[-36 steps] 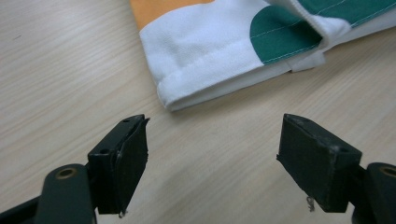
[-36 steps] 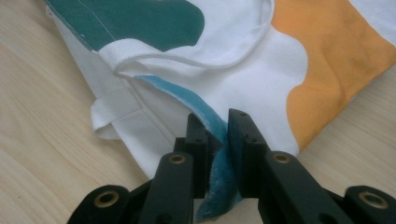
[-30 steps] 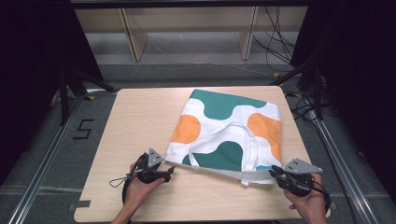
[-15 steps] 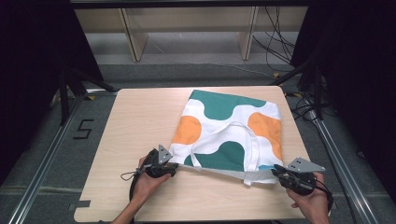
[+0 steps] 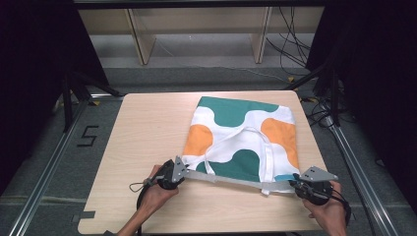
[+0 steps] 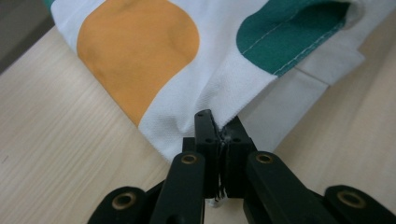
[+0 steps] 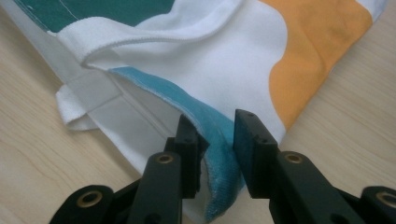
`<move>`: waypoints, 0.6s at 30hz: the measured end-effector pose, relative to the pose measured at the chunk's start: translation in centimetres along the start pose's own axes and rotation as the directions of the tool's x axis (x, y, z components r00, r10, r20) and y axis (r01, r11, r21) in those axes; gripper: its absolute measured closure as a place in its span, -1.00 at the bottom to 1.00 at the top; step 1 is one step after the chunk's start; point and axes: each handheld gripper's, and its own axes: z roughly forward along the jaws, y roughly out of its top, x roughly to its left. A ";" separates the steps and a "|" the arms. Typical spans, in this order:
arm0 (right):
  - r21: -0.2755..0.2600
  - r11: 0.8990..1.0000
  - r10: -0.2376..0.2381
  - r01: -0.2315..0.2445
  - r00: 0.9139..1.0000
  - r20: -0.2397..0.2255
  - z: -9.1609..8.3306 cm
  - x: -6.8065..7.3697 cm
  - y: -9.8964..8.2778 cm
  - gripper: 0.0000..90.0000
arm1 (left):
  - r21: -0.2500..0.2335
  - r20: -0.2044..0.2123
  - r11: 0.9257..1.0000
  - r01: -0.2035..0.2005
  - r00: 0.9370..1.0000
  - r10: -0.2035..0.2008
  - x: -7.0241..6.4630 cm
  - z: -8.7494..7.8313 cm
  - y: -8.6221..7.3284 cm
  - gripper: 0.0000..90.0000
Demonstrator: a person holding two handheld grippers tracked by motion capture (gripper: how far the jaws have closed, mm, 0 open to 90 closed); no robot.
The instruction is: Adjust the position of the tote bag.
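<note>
1. A cloth tote bag (image 5: pixel 243 140), white with green and orange blobs, lies flat on the right half of the pale wooden surface (image 5: pixel 147 132), its near edge toward the person.
2. The left claw (image 5: pixel 183 169) sits at the bag's near left corner. In the left gripper view its jaws have just been closing and now stand pressed together on the white fabric of that corner (image 6: pixel 219 100), which puckers upward just above the tips.
3. From that corner a white edge of the bag stretches taut along the surface toward the right claw (image 5: pixel 294 183), which sits at the bag's near right corner.
4. In the right gripper view the right claw's jaws have just been opening a little and stand narrowly apart. A strip of blue-green fabric (image 7: pixel 219 140) hangs between them; it lies against the left jaw, while a gap shows beside the right jaw, so the pads do not press on it.
5. A white carrying strap (image 5: pixel 255 135) loops across the middle of the bag, over the orange and green patches.
6. Each claw is held in one hand: the left hand (image 5: pixel 155 194) near the front edge of the surface, the right hand (image 5: pixel 329 211) near its front right corner.
7. A cable (image 5: pixel 140 187) loops from the left claw across the wood.
</note>
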 end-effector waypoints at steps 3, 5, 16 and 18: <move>0.016 1.000 -0.021 0.021 1.000 -0.003 0.1 -0.4 -0.2 0.70 | 0.002 0.026 1.000 -0.007 1.000 0.007 -0.8 -1.2 -0.1 0.94; 0.013 1.000 -0.011 0.011 1.000 -0.006 0.1 -0.2 -0.2 0.74 | 0.002 0.044 1.000 -0.017 0.999 0.017 -1.5 -2.1 -0.2 0.94; 0.052 0.998 -0.041 0.040 0.999 0.007 0.4 0.3 -0.3 0.40 | 0.000 0.082 1.000 -0.024 0.996 0.024 -4.2 -5.4 -1.6 0.68; 0.075 0.996 -0.042 0.041 0.999 0.004 0.9 0.2 -0.6 0.39 | 0.000 0.071 1.000 -0.004 0.997 0.004 -3.9 -5.2 -1.7 0.43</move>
